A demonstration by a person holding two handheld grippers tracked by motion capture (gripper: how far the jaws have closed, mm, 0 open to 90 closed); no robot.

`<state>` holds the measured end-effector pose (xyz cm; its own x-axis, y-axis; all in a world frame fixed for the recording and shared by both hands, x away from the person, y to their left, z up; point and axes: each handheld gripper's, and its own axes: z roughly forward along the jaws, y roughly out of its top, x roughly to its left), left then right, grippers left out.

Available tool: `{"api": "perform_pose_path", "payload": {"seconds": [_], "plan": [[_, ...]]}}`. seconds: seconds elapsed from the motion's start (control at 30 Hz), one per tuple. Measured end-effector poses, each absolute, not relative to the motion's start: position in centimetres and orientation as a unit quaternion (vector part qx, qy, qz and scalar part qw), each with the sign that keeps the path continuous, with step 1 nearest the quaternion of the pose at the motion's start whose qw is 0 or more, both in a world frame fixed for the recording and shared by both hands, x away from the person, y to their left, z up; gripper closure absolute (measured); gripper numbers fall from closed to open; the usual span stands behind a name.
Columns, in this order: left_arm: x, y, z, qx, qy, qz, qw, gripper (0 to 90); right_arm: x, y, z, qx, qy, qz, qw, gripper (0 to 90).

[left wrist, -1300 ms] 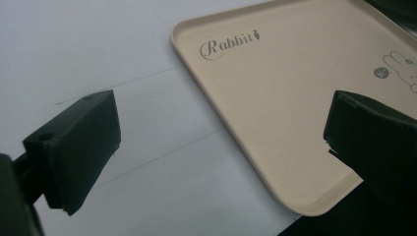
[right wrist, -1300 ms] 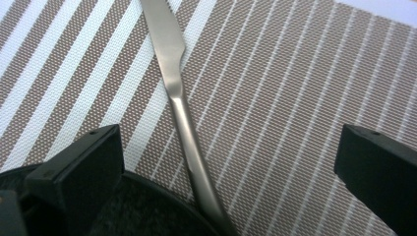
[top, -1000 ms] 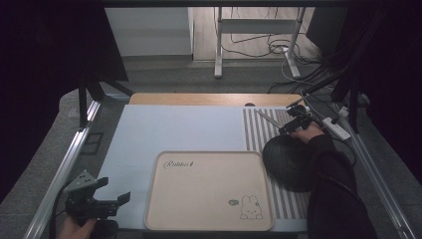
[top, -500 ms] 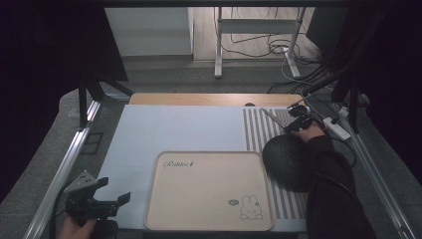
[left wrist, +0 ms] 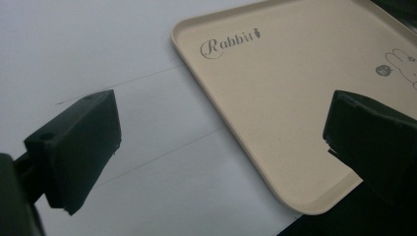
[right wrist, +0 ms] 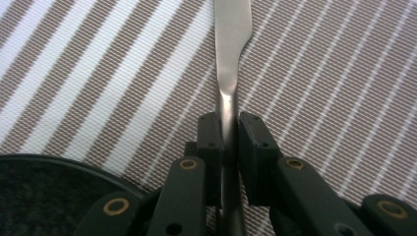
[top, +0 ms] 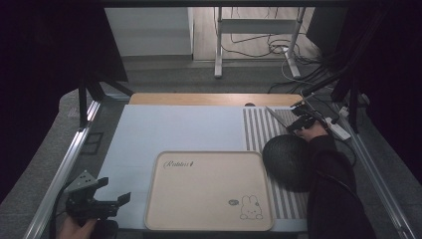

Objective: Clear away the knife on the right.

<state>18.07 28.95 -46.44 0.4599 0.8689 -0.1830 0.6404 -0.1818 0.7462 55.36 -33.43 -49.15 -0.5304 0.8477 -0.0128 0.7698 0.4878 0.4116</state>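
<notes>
The metal knife [right wrist: 229, 54] is found between the jaws of the right gripper [right wrist: 229, 147], with its thin neck clamped by the two black pads [right wrist: 252, 142] and its flat blade stretched out ahead of them over the striped placemat [right wrist: 344, 88]. The jaws have just been closing and are now drawn narrow, pressed on the knife from both sides. In the high view the knife [top: 276, 116] is seen to point away from the right gripper [top: 297, 125] toward the far left. The dark round plate [right wrist: 44, 196] is located just beside this gripper, at its near left side. The left gripper [left wrist: 221, 162] is held wide apart with nothing between its jaws, above the white table surface [left wrist: 74, 49], and the corner of the beige tray [left wrist: 295, 98] is located just ahead of it.
</notes>
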Motion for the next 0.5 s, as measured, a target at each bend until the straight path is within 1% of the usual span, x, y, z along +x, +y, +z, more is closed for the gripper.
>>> {"api": "perform_pose_path", "payload": {"seconds": [0.37,0.5], "plan": [[18.1,28.9,-46.4,0.756,0.499,0.143,0.399,2.1,55.0,-36.6,-47.9,0.5,0.833,0.194,0.132,80.1],[18.1,28.9,-46.4,0.756,0.499,0.143,0.399,2.1,54.8,-37.5,-47.5,0.511,0.825,0.203,0.132,80.1]]}}
